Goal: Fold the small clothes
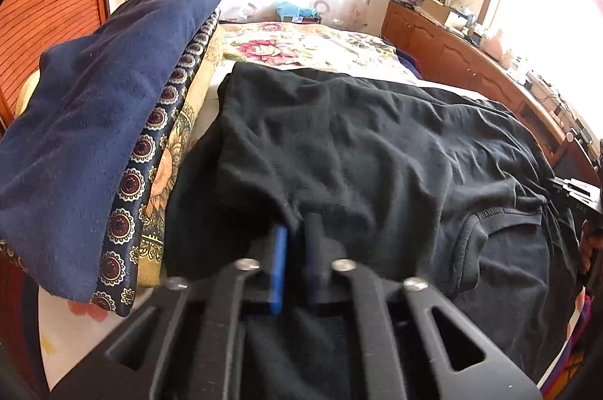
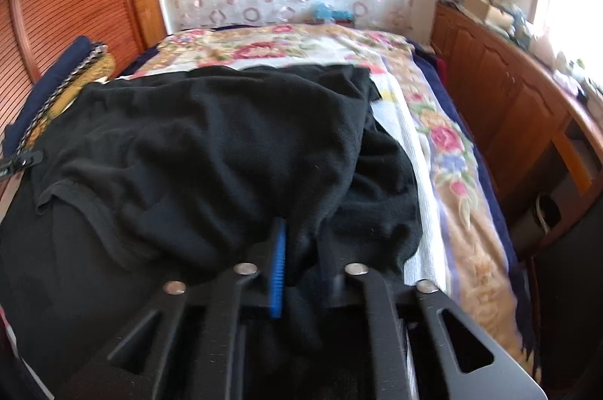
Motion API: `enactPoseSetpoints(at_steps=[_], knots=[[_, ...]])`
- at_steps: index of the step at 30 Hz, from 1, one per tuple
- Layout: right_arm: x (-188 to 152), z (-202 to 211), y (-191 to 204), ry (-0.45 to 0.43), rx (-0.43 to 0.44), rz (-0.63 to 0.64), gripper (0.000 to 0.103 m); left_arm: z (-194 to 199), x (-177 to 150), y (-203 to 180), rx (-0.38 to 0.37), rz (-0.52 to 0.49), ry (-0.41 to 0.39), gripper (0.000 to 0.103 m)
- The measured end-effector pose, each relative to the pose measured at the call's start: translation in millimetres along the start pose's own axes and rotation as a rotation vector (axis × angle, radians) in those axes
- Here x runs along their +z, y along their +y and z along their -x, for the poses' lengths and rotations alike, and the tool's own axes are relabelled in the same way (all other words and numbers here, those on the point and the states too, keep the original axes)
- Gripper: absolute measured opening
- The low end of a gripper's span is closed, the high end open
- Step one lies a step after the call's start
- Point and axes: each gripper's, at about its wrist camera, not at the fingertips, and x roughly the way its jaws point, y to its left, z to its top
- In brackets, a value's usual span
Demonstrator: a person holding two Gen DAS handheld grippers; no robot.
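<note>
A black T-shirt (image 1: 377, 143) lies across the flowered bed, partly folded over itself; its neckline (image 1: 486, 222) shows at the right in the left wrist view. My left gripper (image 1: 297, 226) is shut on a fold of the shirt's left edge, the cloth pinched between the blue pads. In the right wrist view the same black shirt (image 2: 226, 143) fills the middle. My right gripper (image 2: 297, 230) is shut on a bunched fold of it. The other gripper's tip (image 2: 19, 162) shows at the far left there.
A stack of folded clothes, navy on top (image 1: 105, 121), sits at the left of the bed, also seen in the right wrist view (image 2: 64, 68). The flowered bedspread (image 2: 444, 151) lies bare to the right. A wooden cabinet (image 2: 508, 98) runs along the right side.
</note>
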Motion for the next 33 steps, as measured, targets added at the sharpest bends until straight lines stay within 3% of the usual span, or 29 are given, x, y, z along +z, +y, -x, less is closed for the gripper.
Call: enactPoseSetpoints(at_steps=[8,16,24,33], knots=[[15.4,50.5,-10.3,-0.164,0.049,-0.023,0.007,54.0,2.9,-6.7,-0.032,-0.019,-0.136,0.003],[6.1,101.5,-18.8,-0.23,0.084,-0.018,0.006,116.9,-13.7,-9.8,-0.094,-0.027,-0.239,0.003],[-38.0,143.1,-17.1,-0.239,0.115,0.004,0.006,144.8,-49.7,-4.8,-0.127,-0.012,-0.249,0.002],[-58.3,164.9,-21.2,-0.234,0.132,0.008,0.006,161.2,-85.5,-0.3,-0.138,0.02,-0.216,0.003]])
